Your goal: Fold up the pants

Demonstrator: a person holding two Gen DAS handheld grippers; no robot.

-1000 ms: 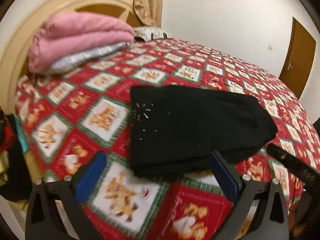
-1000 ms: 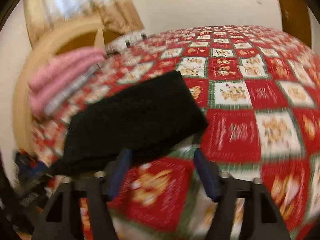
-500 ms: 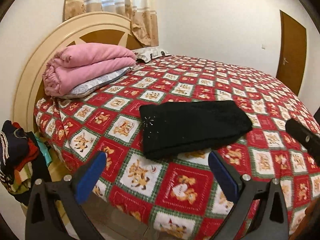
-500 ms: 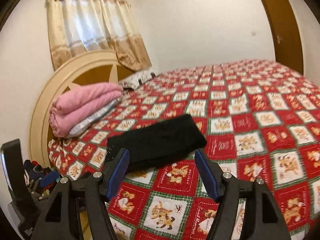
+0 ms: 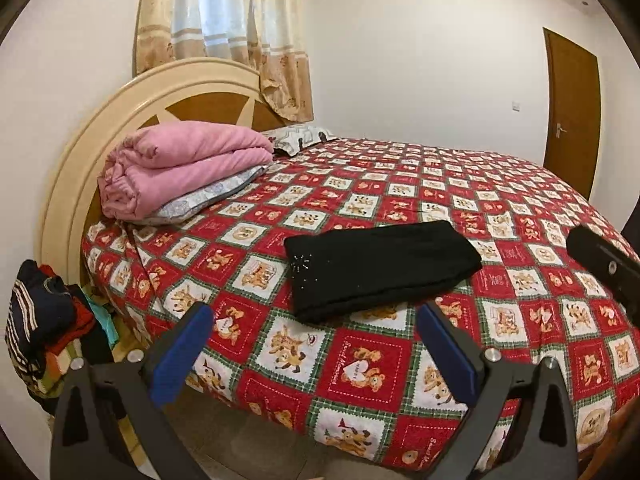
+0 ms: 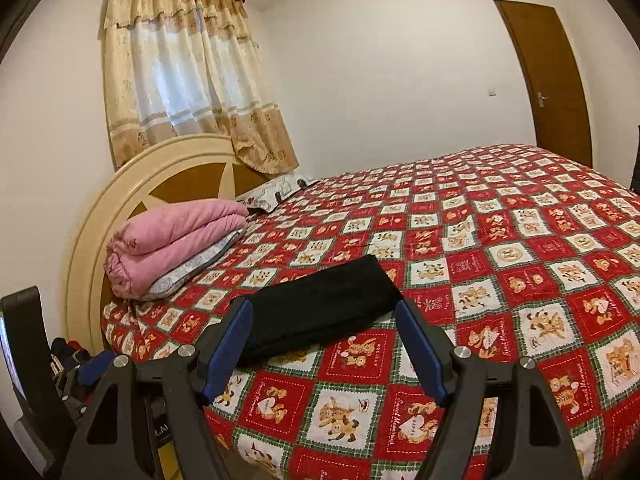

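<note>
A home bedroom: quilted bed [image 5: 400, 184], round headboard [image 5: 120, 120], curtained window [image 6: 180, 80].

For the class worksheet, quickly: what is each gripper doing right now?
Left gripper: open, holding nothing.
Right gripper: open, holding nothing; jaws have just been opening. The black pants lie folded on the bed.

My left gripper [image 5: 312, 348] and right gripper [image 6: 324, 344] both show dark grey angular finger frames, blue pads and round silver screws.
</note>
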